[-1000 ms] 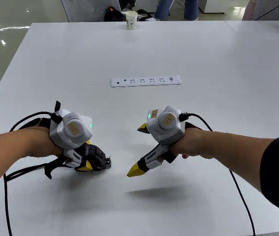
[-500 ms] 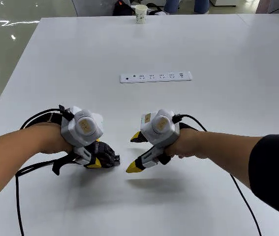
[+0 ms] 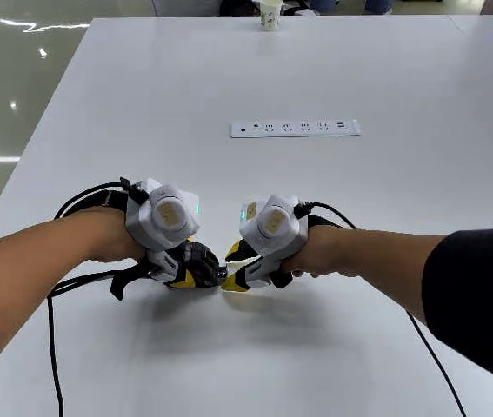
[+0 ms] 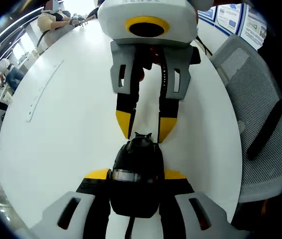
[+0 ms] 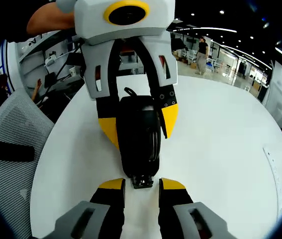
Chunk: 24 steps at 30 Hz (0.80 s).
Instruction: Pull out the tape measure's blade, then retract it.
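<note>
Since no blade has been drawn out of the tape measure (image 5: 138, 134) yet, this looks like the very start of the pull-out step, with the retract bit left for later. The tape measure, a black one, is clamped across its body by the left gripper (image 4: 137, 174), whose yellow-tipped fingers (image 4: 97, 174) are pressed against it on both sides. It's held low over the white table (image 3: 316, 78), close in front of the person. Whether it's actually resting on the table can't be told.

The right gripper (image 5: 141, 185) is pointed nose to nose at the left one. Its fingers (image 5: 112, 184) are set apart, one on each side of the little metal hook (image 5: 141, 181) at the tape measure's mouth. The hook sits right between the fingertips, with a sliver of gap seemingly left on both sides, so nothing looks to be pinched yet.

Next up, presumably, the right fingers need to be closed squarely on that hook, since it's a small tab and could easily be slipped off. Then the right gripper should be drawn straight away while the tape measure is held steady in the left. With a crooked pull the blade would probably get twisted or the hook lost.
</note>
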Each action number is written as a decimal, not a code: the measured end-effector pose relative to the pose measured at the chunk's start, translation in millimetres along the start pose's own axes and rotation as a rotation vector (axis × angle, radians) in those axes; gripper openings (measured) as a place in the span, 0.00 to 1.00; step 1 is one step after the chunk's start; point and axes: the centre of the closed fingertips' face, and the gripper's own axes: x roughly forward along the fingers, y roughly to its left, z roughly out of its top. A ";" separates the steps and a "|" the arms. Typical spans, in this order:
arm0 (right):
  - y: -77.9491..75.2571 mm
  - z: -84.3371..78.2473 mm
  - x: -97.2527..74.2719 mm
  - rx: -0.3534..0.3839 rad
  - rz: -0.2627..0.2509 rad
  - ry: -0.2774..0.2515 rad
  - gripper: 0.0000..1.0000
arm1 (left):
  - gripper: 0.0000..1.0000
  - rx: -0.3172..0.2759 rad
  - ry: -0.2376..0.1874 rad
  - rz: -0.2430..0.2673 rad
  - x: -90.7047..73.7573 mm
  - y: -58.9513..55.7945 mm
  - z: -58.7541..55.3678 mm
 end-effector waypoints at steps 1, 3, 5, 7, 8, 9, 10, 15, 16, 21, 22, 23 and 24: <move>2.5 0.4 1.7 -0.018 0.008 0.006 0.20 | 0.32 0.001 0.001 0.001 0.1 -0.1 0.0; 0.8 -1.1 5.5 -0.036 0.001 0.020 0.17 | 0.32 0.001 0.000 0.003 0.0 -0.6 0.2; 0.6 -2.5 7.0 -0.041 0.005 0.032 0.17 | 0.32 0.000 -0.001 0.004 0.0 -1.0 0.4; -0.4 -3.5 5.5 -0.038 0.011 0.042 0.16 | 0.32 0.000 -0.003 0.005 0.1 -0.7 0.7; 0.0 -3.8 5.0 -0.043 0.013 0.045 0.16 | 0.32 0.000 -0.003 0.005 0.1 -0.4 0.7; -0.3 -3.8 4.8 -0.041 0.012 0.047 0.16 | 0.32 0.000 -0.004 0.004 0.1 -0.4 0.8; -1.0 -3.6 4.6 -0.030 0.011 0.048 0.16 | 0.32 0.001 -0.005 0.004 0.1 -0.3 0.8; -1.3 -3.6 4.1 -0.056 0.015 0.060 0.15 | 0.32 0.005 -0.004 0.001 -0.2 -0.7 0.8; -2.0 -3.5 3.9 -0.049 0.017 0.060 0.14 | 0.32 0.005 -0.005 0.001 -0.3 -0.6 0.8; -2.6 -7.3 7.5 -0.027 0.007 0.084 0.11 | 0.32 0.005 -0.013 0.000 -0.6 -0.6 0.8; -3.0 -7.7 8.2 -0.005 0.001 0.088 0.11 | 0.32 0.005 -0.012 0.000 -0.5 -0.5 0.8; -3.1 -7.6 9.5 0.006 -0.004 0.090 0.12 | 0.32 0.007 -0.009 0.000 -0.7 -0.7 0.8; -2.7 -7.5 10.2 0.002 -0.004 0.090 0.12 | 0.32 0.008 -0.008 -0.001 -0.9 -0.9 0.8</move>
